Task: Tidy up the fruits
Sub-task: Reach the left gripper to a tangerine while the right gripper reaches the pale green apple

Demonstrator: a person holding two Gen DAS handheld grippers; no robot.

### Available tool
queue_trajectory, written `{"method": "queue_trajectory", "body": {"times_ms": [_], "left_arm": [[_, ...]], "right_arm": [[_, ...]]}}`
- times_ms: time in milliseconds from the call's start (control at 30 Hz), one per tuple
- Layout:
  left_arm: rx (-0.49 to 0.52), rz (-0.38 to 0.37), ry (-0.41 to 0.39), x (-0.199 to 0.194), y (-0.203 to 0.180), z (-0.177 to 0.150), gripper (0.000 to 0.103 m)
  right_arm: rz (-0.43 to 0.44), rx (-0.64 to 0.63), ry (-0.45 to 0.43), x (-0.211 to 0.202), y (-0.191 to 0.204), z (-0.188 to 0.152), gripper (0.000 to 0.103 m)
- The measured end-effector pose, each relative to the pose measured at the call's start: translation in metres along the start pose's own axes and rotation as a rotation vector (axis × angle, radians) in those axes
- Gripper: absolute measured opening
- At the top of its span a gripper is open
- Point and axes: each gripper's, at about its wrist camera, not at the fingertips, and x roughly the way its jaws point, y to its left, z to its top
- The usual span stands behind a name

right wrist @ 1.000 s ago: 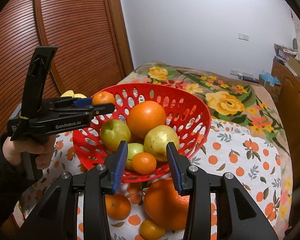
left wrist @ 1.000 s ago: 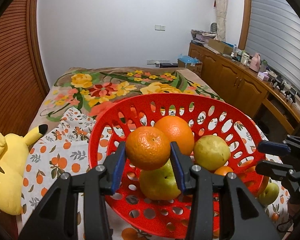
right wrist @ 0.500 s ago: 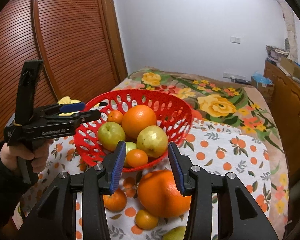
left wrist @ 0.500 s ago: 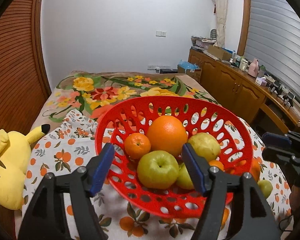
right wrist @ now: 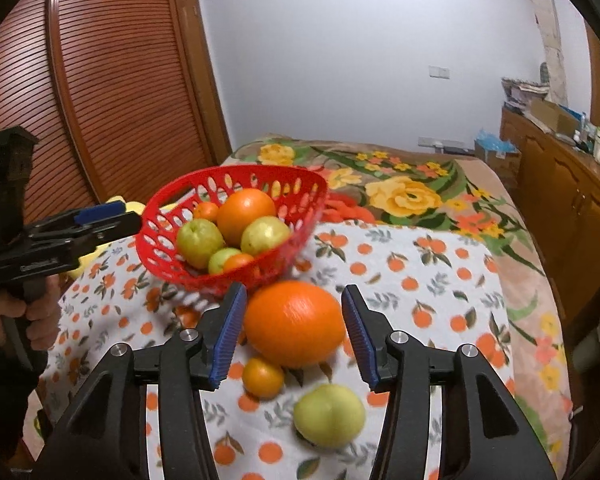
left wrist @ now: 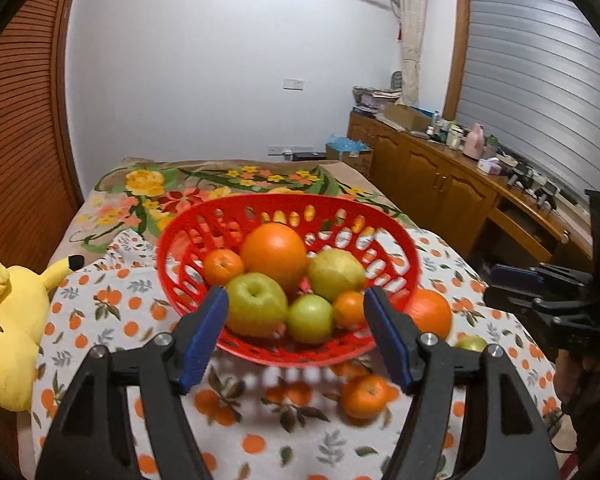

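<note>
A red perforated basket (left wrist: pixel 188 280) (right wrist: pixel 156 256) stands on the orange-print cloth and holds a big orange (left wrist: pixel 274 254), a small mandarin (left wrist: pixel 223 267), green apples and a yellowish pear. My left gripper (left wrist: pixel 296 336) is open and empty, just in front of the basket. My right gripper (right wrist: pixel 294 330) is open, its fingers on either side of a large orange (right wrist: pixel 294 322) that lies on the cloth, apart from the pads. A small mandarin (right wrist: pixel 263 377) and a green apple (right wrist: pixel 329 415) lie below it. Another mandarin (left wrist: pixel 366 396) lies on the cloth in the left wrist view.
A yellow plush toy (left wrist: pixel 8 328) lies at the cloth's left edge. A floral blanket (right wrist: pixel 404 196) covers the bed behind. Wooden cabinets (left wrist: pixel 440 192) with clutter line the right wall; a slatted wooden door (right wrist: pixel 112 80) is at the left.
My left gripper opened, left the small mandarin in the basket and drew back. My right gripper moved back and down, so the large orange now sits between its fingers.
</note>
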Motion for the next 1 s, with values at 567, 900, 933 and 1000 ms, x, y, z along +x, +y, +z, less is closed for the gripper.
{"method": "queue_trajectory", "body": {"times_ms": [567,900,933,1000], "left_arm": [[0.03,-0.019,0.103,0.002,-0.04,-0.062,0.07],[0.043,-0.028,0.155,0.013,-0.049,-0.078,0.07],[0.043,-0.029,0.158,0.014,-0.049,-0.079,0.07],[0.044,-0.03,0.165,0.016,-0.049,-0.08,0.07]], "right_arm": [[-0.049,0.031,0.066,-0.005,-0.013,-0.057,0.055],[-0.055,0.053,0.104,0.01,-0.017,-0.067,0.061],[-0.055,0.054,0.109,0.011,-0.017,-0.067,0.061],[-0.053,0.056,0.116,0.014,-0.016,-0.068,0.062]]}}
